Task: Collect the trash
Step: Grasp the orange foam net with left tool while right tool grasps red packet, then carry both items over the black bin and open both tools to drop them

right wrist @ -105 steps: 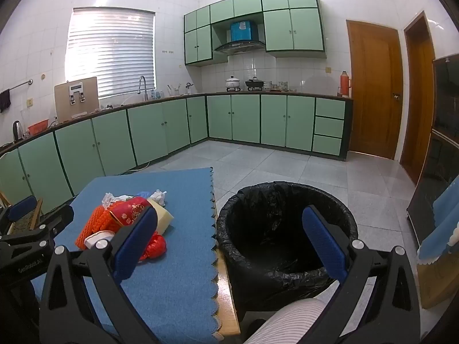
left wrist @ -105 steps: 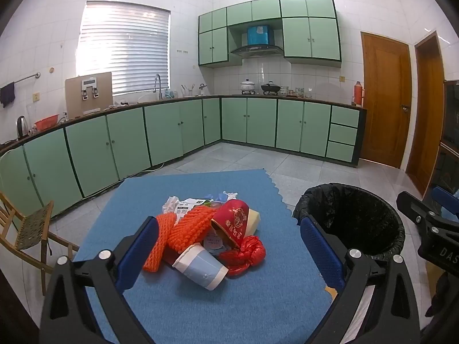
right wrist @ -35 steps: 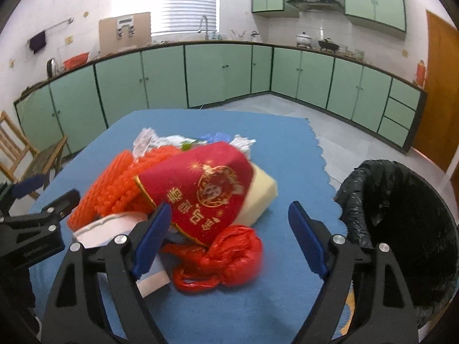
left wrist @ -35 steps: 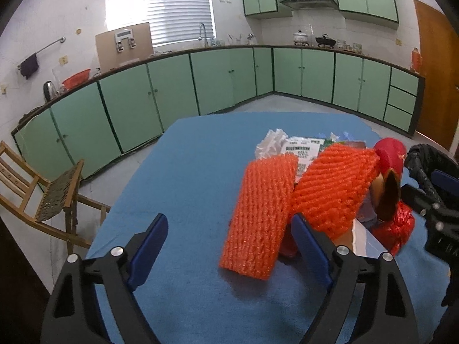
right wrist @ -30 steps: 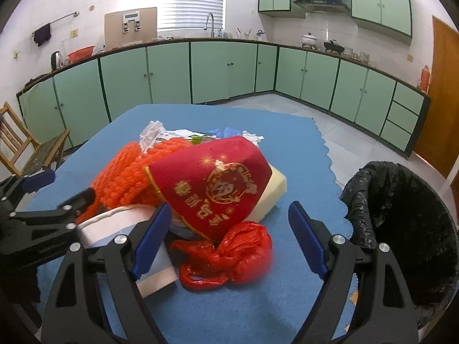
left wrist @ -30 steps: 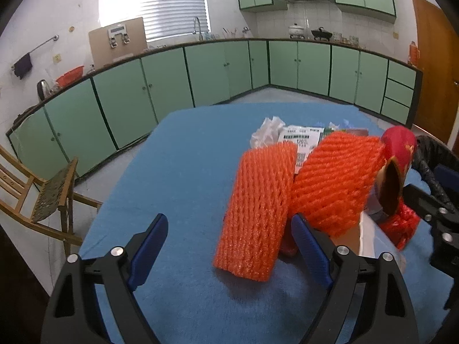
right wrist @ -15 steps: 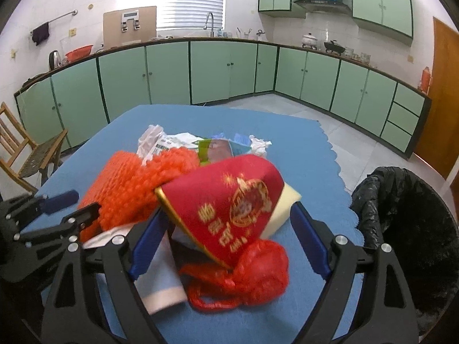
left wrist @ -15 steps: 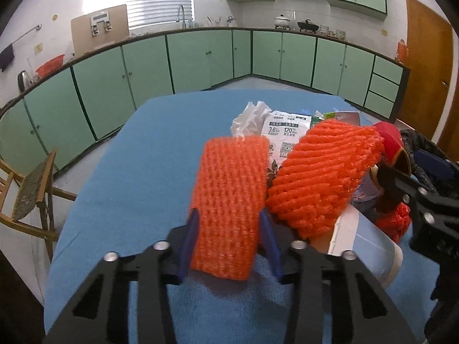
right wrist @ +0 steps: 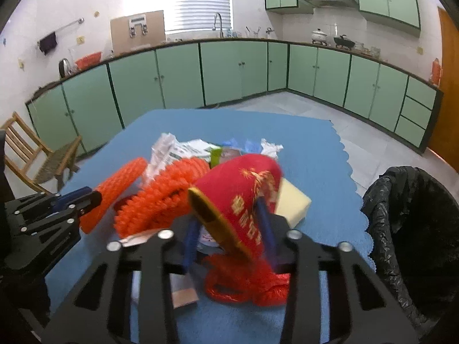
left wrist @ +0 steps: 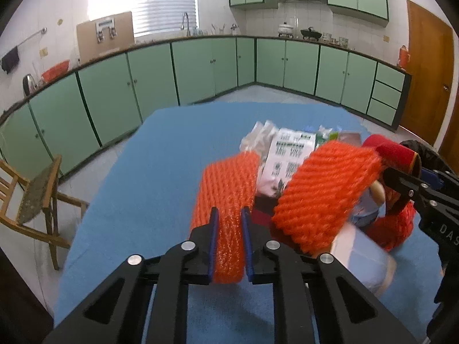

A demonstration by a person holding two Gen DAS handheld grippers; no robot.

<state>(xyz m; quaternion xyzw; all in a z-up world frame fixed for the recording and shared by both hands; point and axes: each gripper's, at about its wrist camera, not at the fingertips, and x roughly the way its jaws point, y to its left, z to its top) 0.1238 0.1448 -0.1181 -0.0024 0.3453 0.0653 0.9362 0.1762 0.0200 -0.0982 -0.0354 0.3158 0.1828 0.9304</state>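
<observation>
On the blue table cloth (left wrist: 160,157) lies a heap of trash. My left gripper (left wrist: 229,215) is shut on the near end of a flat orange foam net (left wrist: 229,183). A second, bulkier orange net (left wrist: 324,189) rests beside it over a white-and-blue paper cup (left wrist: 364,261). My right gripper (right wrist: 226,212) has its jaws closing on a red paper bowl (right wrist: 243,183) with gold print, tipped on its side, and the pads touch its wall. A red plastic bag (right wrist: 246,283) lies under the bowl and a yellow sponge (right wrist: 292,200) behind it.
A bin lined with a black bag (right wrist: 407,218) stands off the table's right edge. Printed wrappers (left wrist: 289,146) and crumpled paper lie at the heap's far side. A wooden chair (left wrist: 31,192) stands to the left. Green cabinets ring the room.
Both grippers came down to the heap. The left jaws closed on the flat orange net, then the right jaws closed around the red bowl, which tilted up.
</observation>
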